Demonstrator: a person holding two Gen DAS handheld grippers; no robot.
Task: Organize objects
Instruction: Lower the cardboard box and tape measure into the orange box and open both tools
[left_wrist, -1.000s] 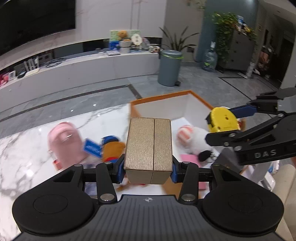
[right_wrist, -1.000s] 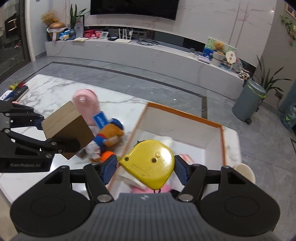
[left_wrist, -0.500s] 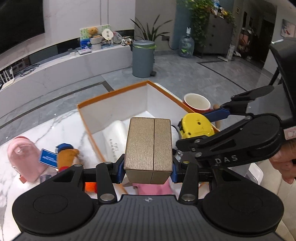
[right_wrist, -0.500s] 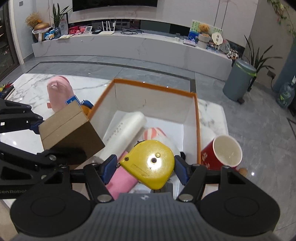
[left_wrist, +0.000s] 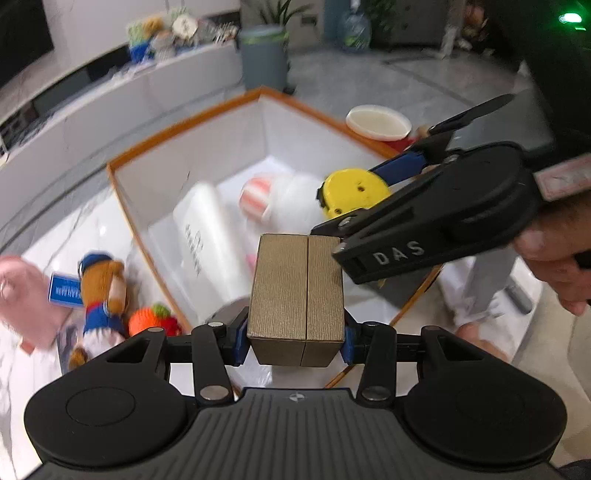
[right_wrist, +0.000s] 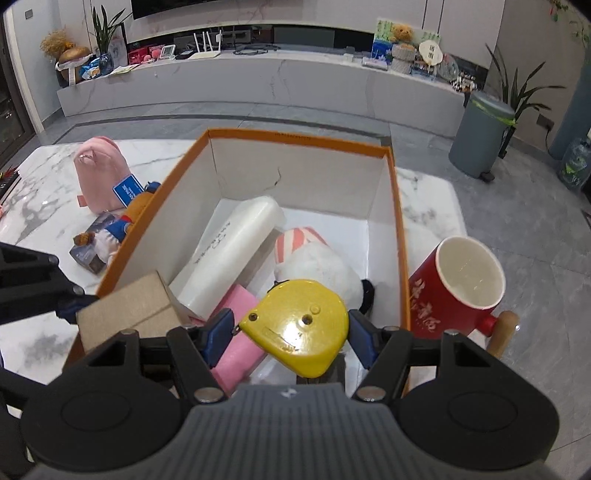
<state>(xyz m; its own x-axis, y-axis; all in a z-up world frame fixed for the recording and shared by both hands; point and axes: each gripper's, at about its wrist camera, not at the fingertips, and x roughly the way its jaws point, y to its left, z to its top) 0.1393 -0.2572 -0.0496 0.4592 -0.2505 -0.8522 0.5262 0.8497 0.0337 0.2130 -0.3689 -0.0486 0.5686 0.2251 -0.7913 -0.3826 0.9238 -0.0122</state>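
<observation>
Both tongs (left_wrist: 297, 339) (right_wrist: 291, 334) clamped, side-by-side.

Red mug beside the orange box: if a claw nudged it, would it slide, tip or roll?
The red mug looks glazed and ceramic, so probably heavy for its size and breakable. It stands upright on smooth marble, so a low push likely slides it; a high push could tip it. Its wooden handle should stop free rolling.

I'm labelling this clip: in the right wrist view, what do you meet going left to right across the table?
Pink backpack → bear doll → orange-rimmed box → red mug.
</observation>
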